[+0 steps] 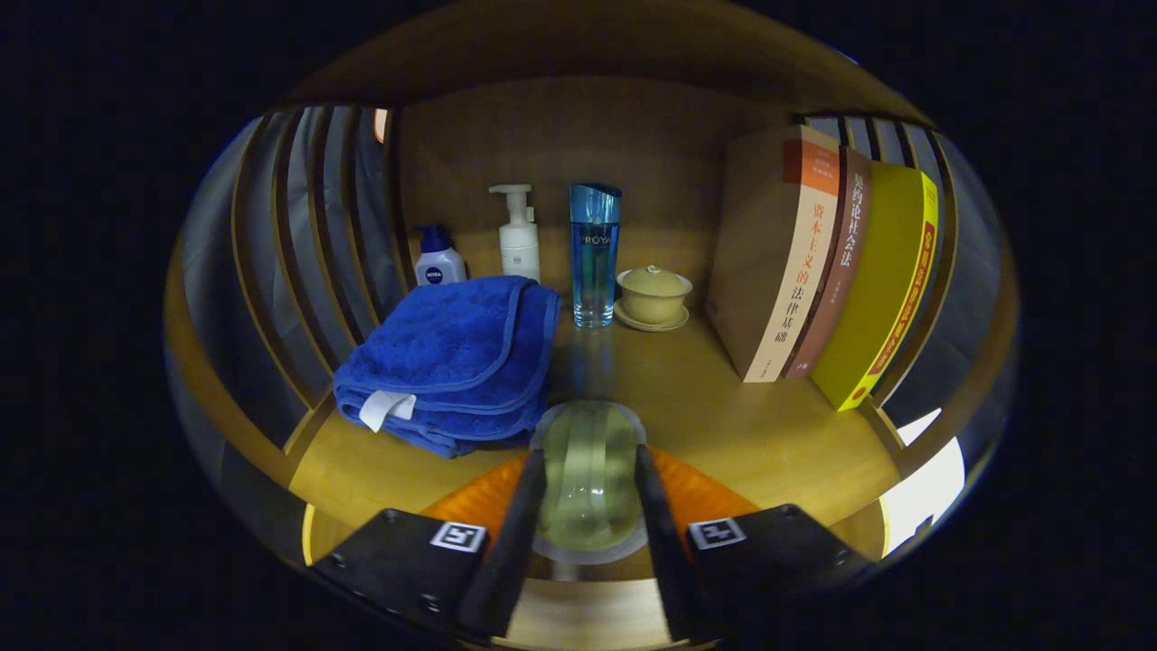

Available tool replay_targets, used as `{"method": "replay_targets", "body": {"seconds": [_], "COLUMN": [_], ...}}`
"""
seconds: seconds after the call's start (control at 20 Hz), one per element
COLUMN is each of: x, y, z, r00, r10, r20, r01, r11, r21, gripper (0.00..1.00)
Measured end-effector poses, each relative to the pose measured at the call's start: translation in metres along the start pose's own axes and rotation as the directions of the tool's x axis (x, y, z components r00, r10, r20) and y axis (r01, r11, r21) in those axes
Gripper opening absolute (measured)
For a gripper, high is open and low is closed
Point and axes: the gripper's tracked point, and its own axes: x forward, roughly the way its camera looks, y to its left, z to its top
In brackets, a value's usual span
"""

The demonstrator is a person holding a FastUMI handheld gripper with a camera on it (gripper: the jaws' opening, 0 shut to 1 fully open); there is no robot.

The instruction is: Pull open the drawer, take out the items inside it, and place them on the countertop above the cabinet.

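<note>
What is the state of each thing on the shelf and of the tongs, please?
tongs: shut on the clear bottle
clear bottle: held between the fingers, over the countertop
blue towel: folded, lying flat
tall blue bottle: upright, capped
pump bottle: upright
small white bottle: upright, blue cap on
lidded cup: lid on, on its saucer
books: three, standing, leaning

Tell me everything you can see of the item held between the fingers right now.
The clear bottle looks like transparent, pale greenish glass or plastic with a rounded body, seen end-on. It sits between the two fingers, which press on its sides, so the gripper is shut on it. It is just above the wooden countertop, beside the folded blue towel. Whether it touches the countertop cannot be told.
</note>
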Motion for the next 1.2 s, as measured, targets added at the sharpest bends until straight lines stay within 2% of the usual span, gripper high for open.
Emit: {"method": "replay_targets", "body": {"seconds": [0.2, 0.45, 0.7, 0.85, 1.2], "x": [-0.012, -0.05, -0.132, -0.186, -0.268], "y": [0.003, 0.009, 0.033, 0.049, 0.061], "z": [0.0, 0.025, 0.05, 0.056, 0.012], "r00": [0.999, 0.991, 0.963, 0.927, 0.858], "r10": [0.02, 0.032, 0.1, 0.144, 0.162], "r20": [0.028, 0.133, 0.249, 0.347, 0.488], "r01": [-0.021, -0.036, -0.098, -0.132, -0.164], "r11": [0.999, 0.999, 0.995, 0.99, 0.986], "r21": [0.032, 0.032, -0.02, -0.057, -0.038], "gripper": [0.95, 0.96, 0.97, 0.97, 0.97]}}
